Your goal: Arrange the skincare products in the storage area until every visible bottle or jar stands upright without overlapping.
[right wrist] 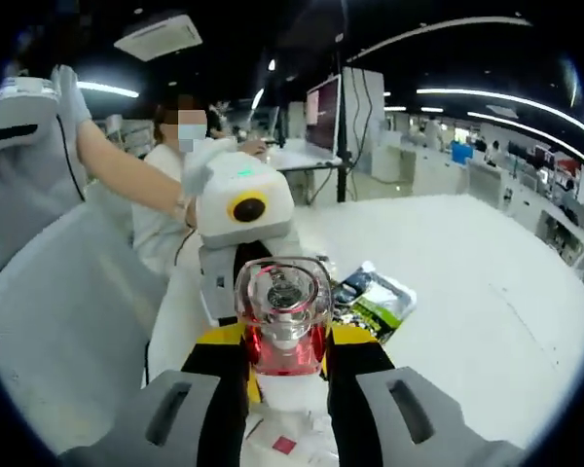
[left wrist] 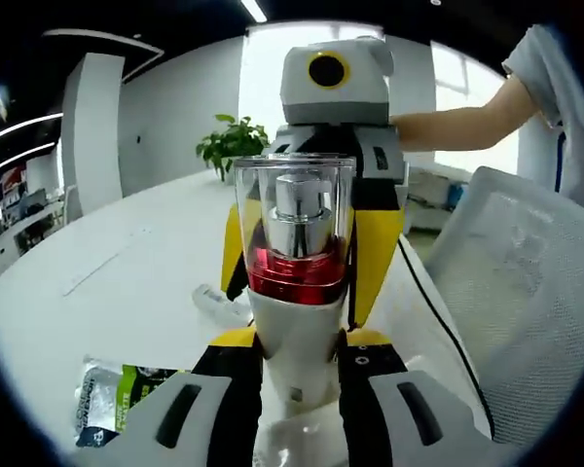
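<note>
A skincare bottle (left wrist: 294, 243) with a clear cap, silver pump, red band and white body is held up off the white table (left wrist: 127, 263). My left gripper (left wrist: 297, 355) is shut on its white lower body. Facing it from the far side, my right gripper (left wrist: 304, 277) has its yellow jaws tight against the red band. In the right gripper view the bottle (right wrist: 282, 311) tilts its cap toward the camera, and my right gripper (right wrist: 284, 355) is shut on the band. The left gripper (right wrist: 245, 258) stands just behind the bottle.
A green and black sachet (left wrist: 117, 399) (right wrist: 375, 297) lies on the table (right wrist: 467, 292), and a small clear tube (left wrist: 214, 302) lies beyond it. A grey mesh chair (left wrist: 526, 292) (right wrist: 58, 311) is close alongside. A person's arm (left wrist: 467, 122) (right wrist: 127, 165) reaches in. A plant (left wrist: 232, 144) stands far back.
</note>
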`<move>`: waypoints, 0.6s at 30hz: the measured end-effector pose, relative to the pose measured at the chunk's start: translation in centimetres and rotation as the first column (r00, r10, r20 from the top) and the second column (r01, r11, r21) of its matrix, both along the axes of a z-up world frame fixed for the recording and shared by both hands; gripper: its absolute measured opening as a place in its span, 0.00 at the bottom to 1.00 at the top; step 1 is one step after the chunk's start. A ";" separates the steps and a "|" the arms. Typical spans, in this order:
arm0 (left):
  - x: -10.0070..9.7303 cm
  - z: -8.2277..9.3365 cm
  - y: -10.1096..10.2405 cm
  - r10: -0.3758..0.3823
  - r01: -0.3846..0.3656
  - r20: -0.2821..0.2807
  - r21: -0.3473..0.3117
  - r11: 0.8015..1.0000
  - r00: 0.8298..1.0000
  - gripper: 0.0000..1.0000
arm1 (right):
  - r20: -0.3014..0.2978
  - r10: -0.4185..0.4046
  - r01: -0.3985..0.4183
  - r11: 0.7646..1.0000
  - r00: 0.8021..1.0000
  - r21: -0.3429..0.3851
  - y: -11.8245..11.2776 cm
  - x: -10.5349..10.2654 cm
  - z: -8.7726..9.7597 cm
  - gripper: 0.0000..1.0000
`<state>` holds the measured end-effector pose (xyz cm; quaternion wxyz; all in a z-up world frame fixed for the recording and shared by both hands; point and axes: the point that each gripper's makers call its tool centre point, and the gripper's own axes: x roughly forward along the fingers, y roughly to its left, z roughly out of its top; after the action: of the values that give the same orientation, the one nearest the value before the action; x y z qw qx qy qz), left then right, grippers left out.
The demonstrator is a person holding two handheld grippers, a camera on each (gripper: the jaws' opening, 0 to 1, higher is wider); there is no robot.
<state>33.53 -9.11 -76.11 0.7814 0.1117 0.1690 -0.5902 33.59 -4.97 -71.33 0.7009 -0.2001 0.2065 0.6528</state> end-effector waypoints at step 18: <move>0.0 0.0 0.1 0.017 -0.017 0.009 -0.004 1.000 1.000 0.26 | 0.075 0.158 -0.115 0.910 0.985 -0.399 0.5 -0.5 0.3 0.33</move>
<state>33.49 -9.03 -76.07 0.7874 0.1116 0.1651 -0.5833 33.11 -4.50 -71.05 0.6090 -0.3849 0.2815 0.6338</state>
